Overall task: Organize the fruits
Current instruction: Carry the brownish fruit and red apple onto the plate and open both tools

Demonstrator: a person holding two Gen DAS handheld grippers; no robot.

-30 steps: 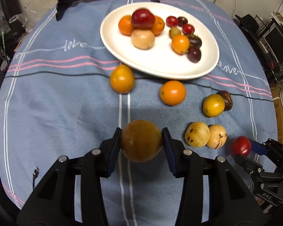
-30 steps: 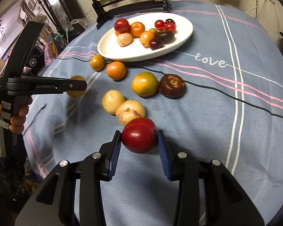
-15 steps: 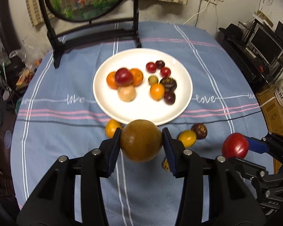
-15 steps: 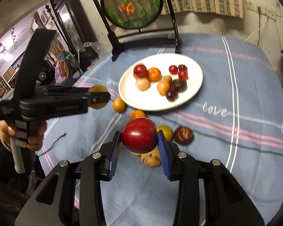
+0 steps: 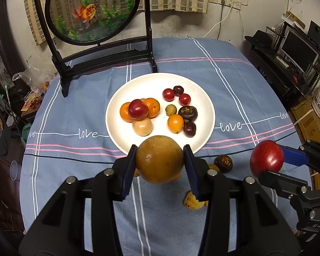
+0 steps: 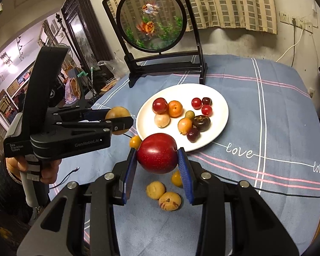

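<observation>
My left gripper (image 5: 160,160) is shut on a brownish-yellow round fruit (image 5: 159,159) and holds it high above the near rim of the white plate (image 5: 202,98). My right gripper (image 6: 157,153) is shut on a red apple (image 6: 157,153), also raised above the table, near the plate (image 6: 219,106). The plate holds several fruits: oranges, a red apple, cherries and dark plums. Loose fruits lie on the blue cloth: a dark one (image 5: 223,163), a yellow one (image 6: 155,189) and a spotted one (image 6: 169,201). The left gripper (image 6: 117,120) shows in the right wrist view; the right gripper (image 5: 266,164) shows in the left wrist view.
A round goldfish screen on a black stand (image 5: 91,10) stands at the table's far edge behind the plate. A small orange fruit (image 6: 135,141) lies left of the plate. Shelves with a monitor (image 5: 298,49) stand off the table at the right.
Both grippers have risen well above the table with their fruits, so the plate and screen now show farther away. Both grips are unchanged.
</observation>
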